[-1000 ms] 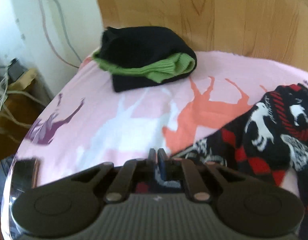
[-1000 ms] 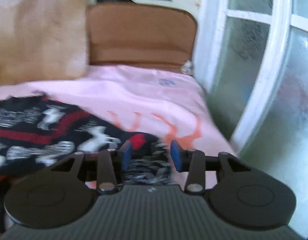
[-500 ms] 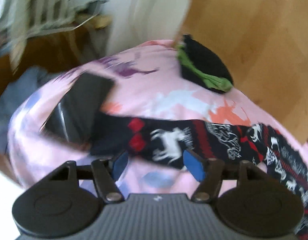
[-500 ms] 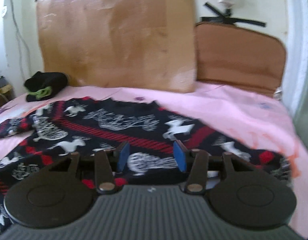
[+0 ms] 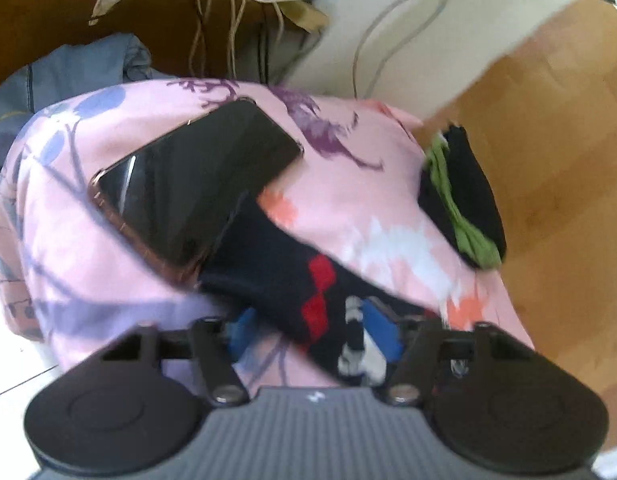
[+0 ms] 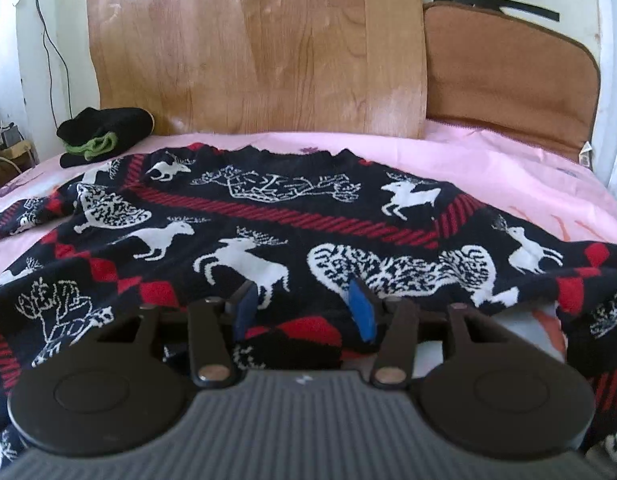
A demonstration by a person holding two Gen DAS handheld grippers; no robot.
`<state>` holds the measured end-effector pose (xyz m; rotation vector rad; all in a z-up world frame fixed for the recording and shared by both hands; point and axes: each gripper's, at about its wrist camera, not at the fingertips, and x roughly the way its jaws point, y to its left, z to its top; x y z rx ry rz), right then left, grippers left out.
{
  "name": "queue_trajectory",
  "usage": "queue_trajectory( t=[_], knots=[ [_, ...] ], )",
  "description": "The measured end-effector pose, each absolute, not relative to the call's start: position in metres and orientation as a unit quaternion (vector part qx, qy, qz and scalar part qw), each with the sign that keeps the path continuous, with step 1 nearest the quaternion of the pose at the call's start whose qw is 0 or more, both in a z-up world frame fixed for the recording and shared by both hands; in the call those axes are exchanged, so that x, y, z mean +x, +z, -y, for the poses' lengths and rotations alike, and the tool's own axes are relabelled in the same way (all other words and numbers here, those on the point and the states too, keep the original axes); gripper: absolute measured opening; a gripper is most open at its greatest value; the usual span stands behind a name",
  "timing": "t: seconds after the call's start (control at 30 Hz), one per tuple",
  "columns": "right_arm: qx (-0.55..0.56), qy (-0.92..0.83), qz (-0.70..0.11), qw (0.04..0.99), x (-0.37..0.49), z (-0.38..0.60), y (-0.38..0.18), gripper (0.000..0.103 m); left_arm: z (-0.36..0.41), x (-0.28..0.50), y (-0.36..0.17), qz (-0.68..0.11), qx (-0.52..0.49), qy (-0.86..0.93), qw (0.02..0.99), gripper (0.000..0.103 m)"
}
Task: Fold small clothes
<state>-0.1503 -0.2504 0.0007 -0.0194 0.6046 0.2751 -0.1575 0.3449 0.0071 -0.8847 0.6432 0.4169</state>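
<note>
Left wrist view: left gripper (image 5: 308, 330) sits low over the bed's left end, where the pink sheet (image 5: 340, 200) rounds off toward the floor. A sleeve (image 5: 284, 276) of the sweater runs between the blue pads (image 5: 382, 330), its long axis slanting from lower right up to upper left, cuff end touching a black phone (image 5: 196, 184). Jaws have just been closing with the sleeve between them; blur prevents confirming that the pads press the knit, so a firm pinch cannot be told. Folded black-and-green garment (image 5: 464, 200) lies well apart at the far edge, against the wooden headboard (image 5: 548, 140).

Right wrist view: right gripper (image 6: 304, 310) hovers at the near edge of the bed, jaws spread and holding nothing, having just been opening a little. The sweater (image 6: 268, 216) lies flat straight ahead, neckline toward the headboard, hem bunched beneath the pads.

Judgement: the sleeve lies crosswise to the body, so the left hand is nearer for folding it inward.
</note>
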Motion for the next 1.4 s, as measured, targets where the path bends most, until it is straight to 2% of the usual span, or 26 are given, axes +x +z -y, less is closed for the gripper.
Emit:
queue_trajectory(
  t=[0.03, 0.13, 0.33, 0.5, 0.63, 0.7, 0.73, 0.77, 0.8, 0.9, 1.1, 1.23, 1.4],
  knots=[
    [-0.008, 0.134, -0.296, 0.946, -0.151, 0.251, 0.001, 0.053, -0.346, -0.15, 0.006, -0.316, -0.417, 0.208, 0.826, 0.009],
    [0.0, 0.134, -0.296, 0.946, -0.15, 0.253, 0.002, 0.053, -0.341, -0.14, 0.02, -0.304, -0.422, 0.196, 0.831, 0.009],
    [0.01, 0.132, -0.293, 0.947, -0.154, 0.252, 0.006, 0.053, -0.275, -0.098, 0.117, -0.222, -0.336, 0.087, 0.911, 0.009],
    [0.03, 0.129, -0.284, 0.95, -0.158, 0.257, 0.007, 0.053, -0.163, -0.032, 0.179, -0.212, -0.243, -0.05, 0.945, 0.009],
    [0.042, 0.125, -0.278, 0.951, -0.161, 0.26, 0.008, 0.053, -0.054, 0.006, 0.194, -0.229, -0.174, -0.162, 0.944, 0.007],
    [0.044, 0.126, -0.277, 0.951, -0.161, 0.261, 0.009, 0.053, -0.001, 0.018, 0.185, -0.253, -0.137, -0.226, 0.931, 0.011],
    [0.045, 0.126, -0.277, 0.951, -0.161, 0.261, 0.009, 0.053, 0.022, 0.021, 0.176, -0.272, -0.112, -0.252, 0.922, 0.018],
    [0.046, 0.126, -0.277, 0.951, -0.161, 0.262, 0.009, 0.053, 0.043, 0.025, 0.165, -0.3, -0.086, -0.266, 0.912, 0.039],
    [0.047, 0.126, -0.276, 0.952, -0.161, 0.262, 0.009, 0.053, 0.059, 0.03, 0.153, -0.328, -0.063, -0.267, 0.904, 0.047],
    [0.054, 0.129, -0.273, 0.952, -0.162, 0.265, 0.009, 0.053, 0.064, 0.027, 0.126, -0.355, -0.018, -0.271, 0.895, 0.049],
    [0.071, 0.142, -0.269, 0.95, -0.163, 0.269, 0.014, 0.053, -0.037, 0.027, 0.14, -0.321, -0.098, -0.174, 0.926, 0.063],
    [0.131, 0.167, -0.264, 0.941, -0.145, 0.294, 0.036, 0.053, -0.09, 0.034, 0.127, -0.344, -0.112, -0.084, 0.929, 0.063],
    [0.156, 0.13, -0.305, 0.93, -0.07, 0.307, 0.048, 0.054, -0.112, 0.05, 0.073, -0.397, -0.161, -0.049, 0.903, 0.063]
  ],
)
